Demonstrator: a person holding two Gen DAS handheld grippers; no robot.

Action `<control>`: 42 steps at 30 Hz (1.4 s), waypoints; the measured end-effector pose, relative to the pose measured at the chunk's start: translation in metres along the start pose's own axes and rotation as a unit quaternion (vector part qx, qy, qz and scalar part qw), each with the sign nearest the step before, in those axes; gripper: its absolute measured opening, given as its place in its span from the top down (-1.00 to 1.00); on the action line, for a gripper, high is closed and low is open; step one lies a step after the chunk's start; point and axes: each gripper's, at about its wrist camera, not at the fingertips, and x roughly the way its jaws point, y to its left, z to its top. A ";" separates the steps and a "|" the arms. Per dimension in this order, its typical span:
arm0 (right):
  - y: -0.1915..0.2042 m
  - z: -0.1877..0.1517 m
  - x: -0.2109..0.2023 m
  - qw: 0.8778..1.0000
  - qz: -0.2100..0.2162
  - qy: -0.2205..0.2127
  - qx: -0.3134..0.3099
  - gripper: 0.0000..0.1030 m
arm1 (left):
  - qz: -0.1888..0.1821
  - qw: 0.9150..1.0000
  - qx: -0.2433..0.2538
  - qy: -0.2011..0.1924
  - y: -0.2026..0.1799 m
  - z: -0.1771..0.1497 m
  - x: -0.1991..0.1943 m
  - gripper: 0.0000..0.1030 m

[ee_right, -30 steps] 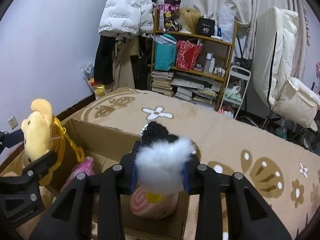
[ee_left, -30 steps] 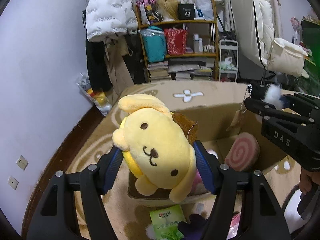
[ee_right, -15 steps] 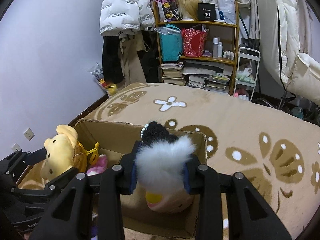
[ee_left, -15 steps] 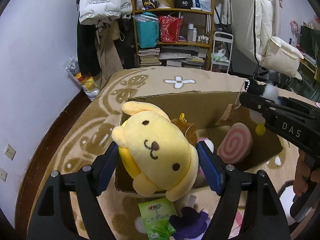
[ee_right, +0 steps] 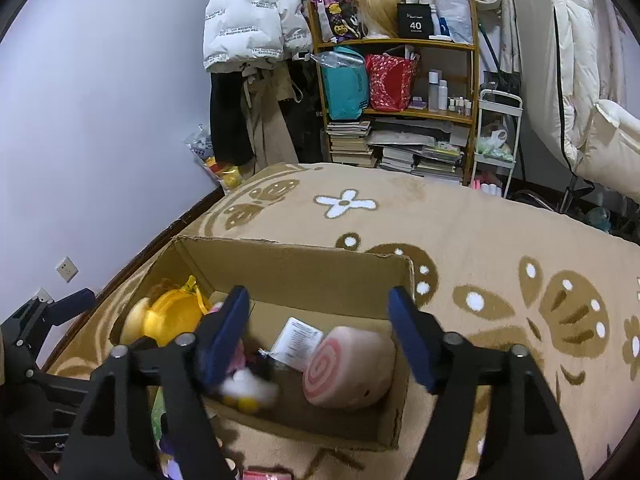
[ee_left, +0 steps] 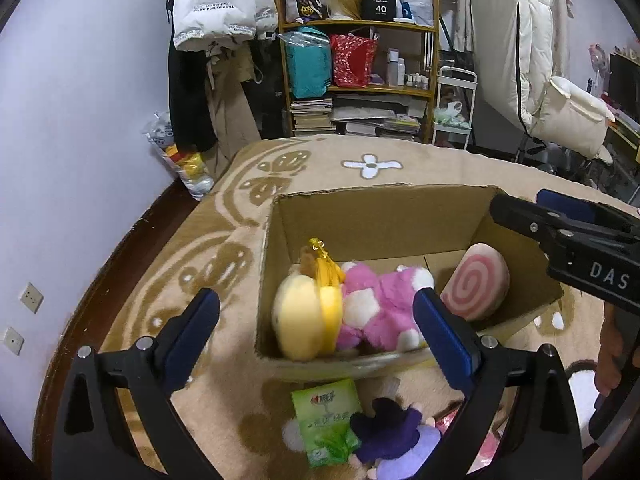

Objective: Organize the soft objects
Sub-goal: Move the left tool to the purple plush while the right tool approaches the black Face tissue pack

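Both tools, the left tool (ee_left: 316, 320) and the right tool (ee_right: 318, 332), are spread wide with nothing in them. Soft toys sit in the box (ee_left: 384, 216) to stay tidy: the yellow dog (ee_left: 304, 316) at 9 o'clock, the pink swirl pillow (ee_left: 476, 284) at 3 o'clock.

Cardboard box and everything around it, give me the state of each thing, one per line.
Cardboard box: open, upright on the blanket.
Yellow plush dog: inside the box, blurred.
Pink plush: inside the box, beside the dog.
Swirl cushion: inside, leaning on the box wall.
Purple plush: outside the box.
Green packet: outside, lying flat.
Left gripper: open.
Right gripper: open.
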 end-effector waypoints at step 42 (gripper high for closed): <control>0.008 -0.095 -0.075 0.993 -0.035 0.108 0.025 -0.60 | 0.028 0.997 -0.017 0.065 -0.007 -0.074 -0.061 -0.95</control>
